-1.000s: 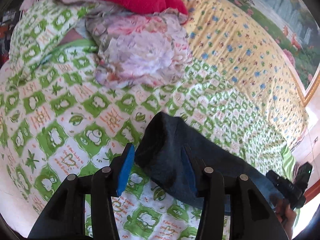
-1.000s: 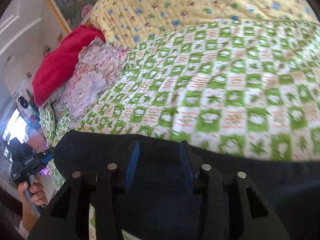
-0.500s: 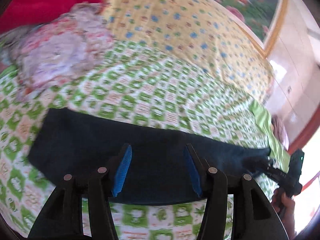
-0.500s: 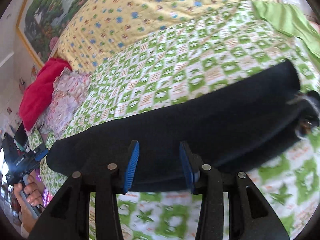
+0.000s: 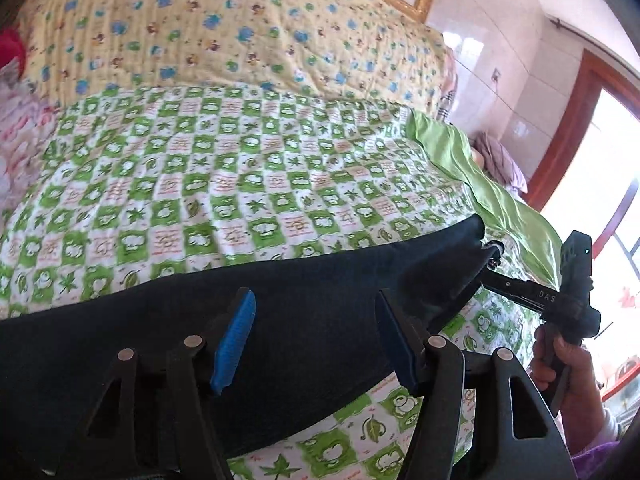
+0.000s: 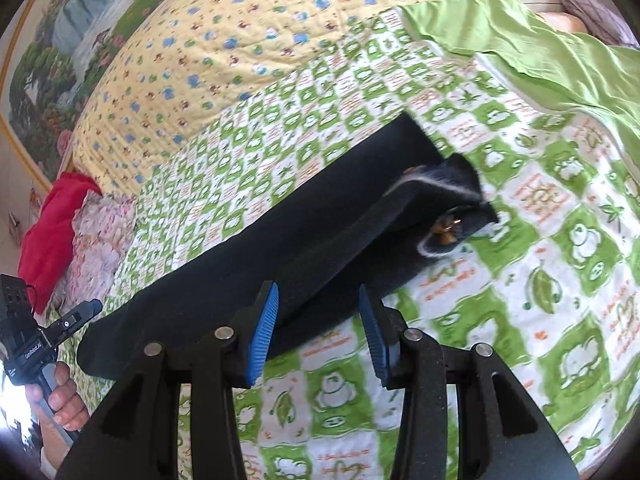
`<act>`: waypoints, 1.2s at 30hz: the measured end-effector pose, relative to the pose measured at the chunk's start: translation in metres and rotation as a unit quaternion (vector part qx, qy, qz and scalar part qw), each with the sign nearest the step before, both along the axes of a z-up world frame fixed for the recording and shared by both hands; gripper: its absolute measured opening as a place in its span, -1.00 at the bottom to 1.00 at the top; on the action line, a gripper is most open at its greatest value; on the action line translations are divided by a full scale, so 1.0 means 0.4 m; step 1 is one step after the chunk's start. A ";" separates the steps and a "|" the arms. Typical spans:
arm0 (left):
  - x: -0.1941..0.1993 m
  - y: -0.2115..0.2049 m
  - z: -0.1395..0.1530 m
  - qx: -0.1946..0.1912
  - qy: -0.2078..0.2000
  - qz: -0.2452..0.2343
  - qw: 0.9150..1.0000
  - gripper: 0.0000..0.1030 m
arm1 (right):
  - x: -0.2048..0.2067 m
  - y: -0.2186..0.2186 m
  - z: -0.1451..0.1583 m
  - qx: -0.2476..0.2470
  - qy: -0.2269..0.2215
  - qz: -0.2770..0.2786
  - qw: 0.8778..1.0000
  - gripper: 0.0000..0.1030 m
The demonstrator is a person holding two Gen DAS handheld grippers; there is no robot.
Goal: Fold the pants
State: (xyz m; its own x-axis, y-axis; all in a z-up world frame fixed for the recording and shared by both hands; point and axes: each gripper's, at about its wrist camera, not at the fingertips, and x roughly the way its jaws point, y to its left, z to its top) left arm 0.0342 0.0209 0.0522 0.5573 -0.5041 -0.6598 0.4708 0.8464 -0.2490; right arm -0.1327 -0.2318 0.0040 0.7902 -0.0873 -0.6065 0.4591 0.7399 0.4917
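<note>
Dark navy pants [image 5: 280, 320] lie folded lengthwise as a long strip across the green-and-white checked bedspread [image 5: 240, 184]. In the right wrist view the pants [image 6: 300, 236] run from lower left to the waistband end with a metal button [image 6: 448, 232] at the right. My left gripper [image 5: 316, 336] is open, hovering over the middle of the strip. My right gripper [image 6: 320, 324] is open, just above the strip's near edge. In the left wrist view the right gripper [image 5: 560, 296] sits by the waistband end; in the right wrist view the left gripper [image 6: 48, 332] is beside the leg end.
A yellow patterned quilt [image 5: 224, 28] covers the far side of the bed. A green sheet [image 6: 540, 44] lies at the right end. A red cushion [image 6: 48, 232] and floral cloth [image 6: 100, 236] lie at the left end. A framed painting [image 6: 60, 40] hangs behind.
Both grippers have swung along the pants toward the waistband end. The right gripper has pulled back to the near edge, and the waistband end with its button has come into view.
</note>
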 end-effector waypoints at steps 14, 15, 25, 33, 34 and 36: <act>0.110 -0.300 0.015 0.050 -0.003 -0.132 0.990 0.34 | -0.066 -0.095 -0.015 0.056 -0.015 -0.082 0.995 0.12; 0.120 -0.323 0.011 0.054 0.002 -0.141 0.989 0.34 | -0.066 -0.103 -0.021 0.065 -0.015 -0.086 0.994 0.12; 0.177 -0.471 -0.018 0.078 0.021 -0.191 0.978 0.34 | -0.033 -0.156 -0.040 0.145 -0.052 -0.119 0.981 0.22; 0.208 -0.597 -0.047 0.100 0.047 -0.266 0.958 0.35 | -0.078 -0.188 -0.074 0.147 -0.065 -0.093 0.983 -0.72; 0.211 -0.613 -0.053 0.102 0.052 -0.275 0.954 0.35 | -0.093 -0.195 -0.084 0.160 -0.075 -0.087 0.980 -0.74; 0.225 -0.656 -0.072 0.103 0.070 -0.298 0.946 0.35 | -0.110 -0.203 -0.094 0.176 -0.090 -0.081 0.977 -0.74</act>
